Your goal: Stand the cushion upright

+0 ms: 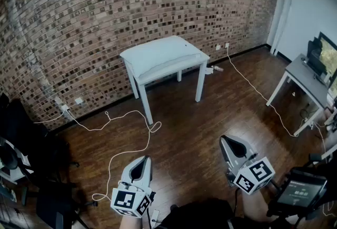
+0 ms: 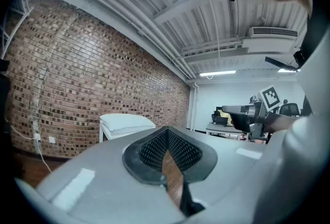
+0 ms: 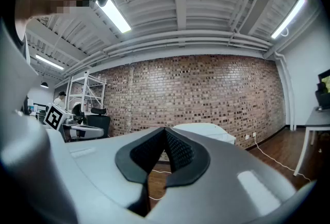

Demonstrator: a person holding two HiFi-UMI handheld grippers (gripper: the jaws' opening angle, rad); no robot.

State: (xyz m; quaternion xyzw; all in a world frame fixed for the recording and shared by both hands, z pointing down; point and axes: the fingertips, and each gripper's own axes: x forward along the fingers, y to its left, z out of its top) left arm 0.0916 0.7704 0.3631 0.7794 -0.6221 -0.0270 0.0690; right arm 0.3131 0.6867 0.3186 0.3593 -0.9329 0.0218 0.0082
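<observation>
A white cushion [image 1: 158, 51] lies flat on a small white table [image 1: 200, 57] by the brick wall, well ahead of both grippers. It also shows in the left gripper view as the cushion [image 2: 124, 122] on the table, and in the right gripper view as the cushion [image 3: 203, 129]. My left gripper [image 1: 141, 162] is low at the left, shut, with nothing between its jaws. My right gripper [image 1: 229, 141] is low at the right, shut and empty too. Both point level toward the table, far from it. In their own views the left gripper [image 2: 166, 131] and right gripper [image 3: 165, 132] show closed jaws.
White cables [image 1: 131, 117] trail over the dark wood floor between me and the table, from a wall socket [image 1: 66, 108]. A white desk [image 1: 305, 78] with a monitor stands at the right. Dark office chairs [image 1: 21, 143] crowd the left. A screen device [image 1: 300, 191] sits at the lower right.
</observation>
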